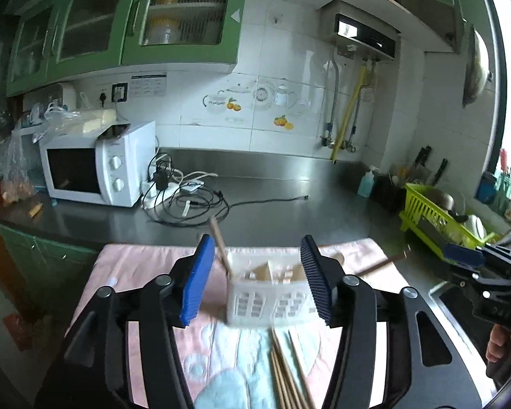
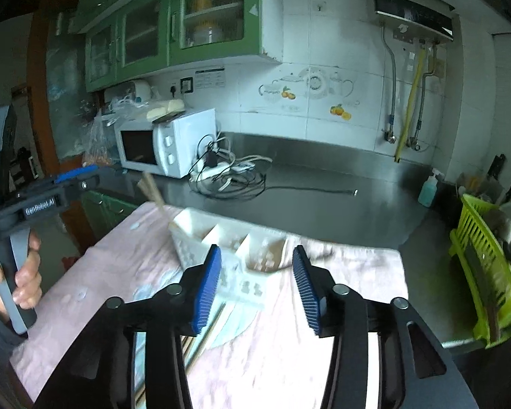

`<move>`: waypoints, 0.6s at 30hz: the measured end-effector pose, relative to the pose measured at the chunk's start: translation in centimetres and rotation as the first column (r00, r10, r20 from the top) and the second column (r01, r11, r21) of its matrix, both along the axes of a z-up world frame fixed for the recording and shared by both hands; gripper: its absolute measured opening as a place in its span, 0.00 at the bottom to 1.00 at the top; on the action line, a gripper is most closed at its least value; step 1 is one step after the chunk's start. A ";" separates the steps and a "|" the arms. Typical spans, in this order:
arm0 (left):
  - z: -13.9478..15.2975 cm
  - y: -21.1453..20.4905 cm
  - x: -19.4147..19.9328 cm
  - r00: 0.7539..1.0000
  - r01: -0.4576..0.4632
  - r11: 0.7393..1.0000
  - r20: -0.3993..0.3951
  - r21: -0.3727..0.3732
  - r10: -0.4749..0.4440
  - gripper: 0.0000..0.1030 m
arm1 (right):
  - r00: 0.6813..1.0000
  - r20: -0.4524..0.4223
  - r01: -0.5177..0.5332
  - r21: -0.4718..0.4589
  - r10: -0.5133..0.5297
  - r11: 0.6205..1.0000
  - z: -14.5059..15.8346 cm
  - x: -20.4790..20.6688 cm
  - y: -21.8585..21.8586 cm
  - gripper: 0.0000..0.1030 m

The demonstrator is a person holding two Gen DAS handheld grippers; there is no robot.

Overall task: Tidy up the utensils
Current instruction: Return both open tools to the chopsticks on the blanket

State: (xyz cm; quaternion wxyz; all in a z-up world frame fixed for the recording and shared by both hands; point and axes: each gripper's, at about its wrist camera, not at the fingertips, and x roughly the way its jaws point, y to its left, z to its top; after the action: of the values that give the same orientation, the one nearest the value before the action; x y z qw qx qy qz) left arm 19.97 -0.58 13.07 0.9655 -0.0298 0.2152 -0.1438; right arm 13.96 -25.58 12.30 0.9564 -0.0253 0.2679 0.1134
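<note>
A white slotted utensil caddy (image 1: pixel 269 298) (image 2: pixel 218 235) stands on a pink cloth (image 1: pixel 136 266) (image 2: pixel 119 259). A wooden chopstick (image 1: pixel 220 243) (image 2: pixel 152 192) leans out of its left compartment. Another stick (image 1: pixel 381 265), blurred, slants at the caddy's right end. Several loose chopsticks (image 1: pixel 289 375) (image 2: pixel 204 337) lie on the cloth in front of it. My left gripper (image 1: pixel 255 283) (image 2: pixel 75 173) is open just short of the caddy, with nothing between its blue pads. My right gripper (image 2: pixel 257 289) (image 1: pixel 466 255) is also open and holds nothing, near the caddy's right end.
A white microwave (image 1: pixel 95 167) (image 2: pixel 163 143) and a tangle of cables (image 1: pixel 184 197) (image 2: pixel 228 177) sit at the back of the steel counter (image 1: pixel 289 197). A green dish rack (image 1: pixel 432 221) (image 2: pixel 487 272), a soap bottle (image 1: pixel 367 182) and a sink edge (image 1: pixel 439 293) are to the right.
</note>
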 end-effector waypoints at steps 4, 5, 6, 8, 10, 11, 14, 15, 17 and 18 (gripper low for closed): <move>-2.3 1.2 -3.5 0.999 -0.026 0.999 -0.034 0.024 0.027 0.62 | 1.000 -0.019 -0.011 -0.006 0.011 1.000 -2.8 -3.0 0.9 0.47; -2.8 1.5 -4.1 0.999 -0.030 0.999 -0.042 0.026 0.031 0.64 | 0.999 -0.032 -0.017 -0.005 0.017 1.000 -3.8 -3.8 1.2 0.49; -3.5 1.8 -4.8 0.998 -0.039 0.999 -0.049 0.030 0.040 0.67 | 0.999 -0.039 -0.020 -0.006 0.020 1.000 -4.5 -4.3 1.4 0.50; -5.2 2.5 -6.2 0.996 -0.058 0.997 -0.068 0.047 0.061 0.71 | 0.998 -0.064 -0.027 -0.005 0.027 1.000 -6.7 -5.7 2.0 0.51; -7.0 3.1 -7.5 0.993 -0.073 0.995 -0.085 0.063 0.078 0.72 | 0.995 -0.090 -0.032 -0.006 0.031 0.999 -8.7 -6.8 2.6 0.51; -7.8 3.4 -8.0 0.992 -0.080 0.994 -0.093 0.071 0.086 0.73 | 0.993 -0.108 -0.037 -0.006 0.036 0.999 -9.7 -7.2 3.1 0.51; -10.2 4.4 -9.6 0.984 -0.108 0.991 -0.132 0.079 0.118 0.78 | 0.985 -0.165 -0.057 -0.028 0.051 0.998 -13.3 -8.4 4.5 0.51; -10.9 4.7 -10.0 0.981 -0.115 0.991 -0.146 0.075 0.125 0.78 | 0.981 -0.185 -0.069 -0.041 0.061 0.997 -14.3 -8.6 5.0 0.51; -11.9 5.1 -10.6 0.977 -0.119 0.990 -0.168 0.072 0.130 0.79 | 0.971 -0.228 -0.091 -0.046 0.079 0.995 -16.6 -9.1 6.1 0.50; -12.5 5.4 -11.0 0.974 -0.124 0.989 -0.181 0.076 0.136 0.80 | 0.964 -0.250 -0.106 -0.045 0.091 0.993 -17.5 -9.2 6.6 0.50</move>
State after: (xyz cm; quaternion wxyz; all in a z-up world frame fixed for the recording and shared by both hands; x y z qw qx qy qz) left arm 8.93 4.78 0.54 0.9490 -0.0262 0.3061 -0.0701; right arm 4.80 -18.96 -5.19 0.9077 -0.0517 0.3865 0.1553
